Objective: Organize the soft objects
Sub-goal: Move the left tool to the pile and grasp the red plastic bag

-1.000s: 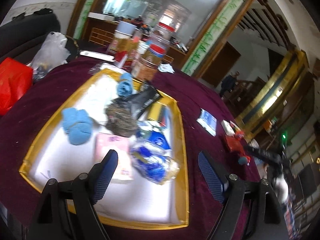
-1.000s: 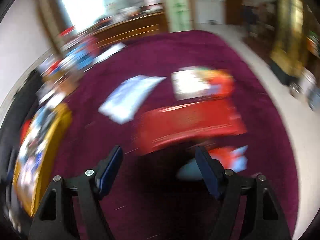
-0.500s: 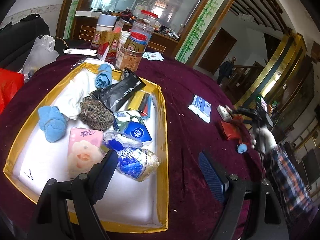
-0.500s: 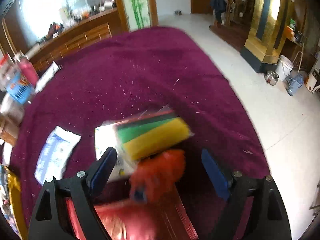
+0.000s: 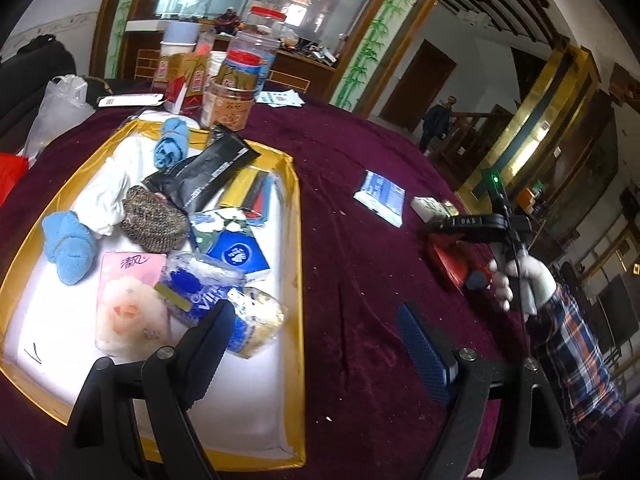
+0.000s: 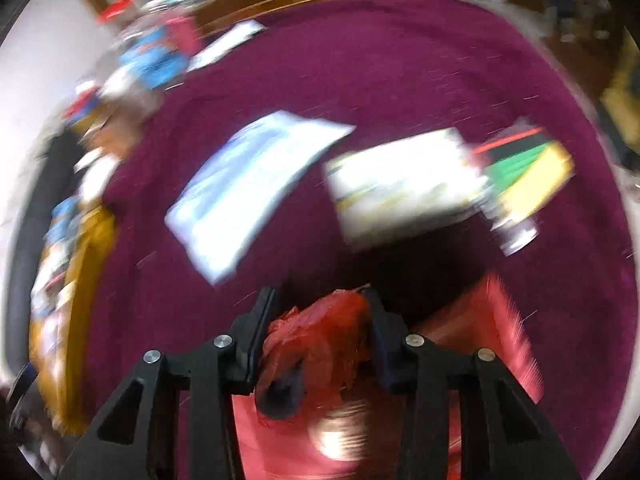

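Observation:
A gold-rimmed tray (image 5: pixel 294 216) on the maroon table holds several soft things: blue rolled cloths (image 5: pixel 68 248), a white cloth (image 5: pixel 108 196), a brown scourer (image 5: pixel 154 222), a pink tissue pack (image 5: pixel 128 300), blue tissue packs (image 5: pixel 240 254) and a black pouch (image 5: pixel 208 174). My left gripper (image 5: pixel 316 332) is open and empty over the tray's near right corner. My right gripper (image 6: pixel 320 320) is shut on a red soft toy (image 6: pixel 320 332), above a red packet (image 6: pixel 488 328). The right wrist view is blurred.
A white-blue packet (image 5: pixel 380 198) (image 6: pixel 248 184), a white box (image 6: pixel 404 184) and a green-yellow sponge pack (image 6: pixel 528 172) lie on the cloth. Jars and boxes (image 5: pixel 228 80) stand behind the tray. A plastic bag (image 5: pixel 60 108) sits far left.
My right gripper has closed on the red soft toy and swung left with it. My left gripper has stayed open, shifting slightly over the tray.

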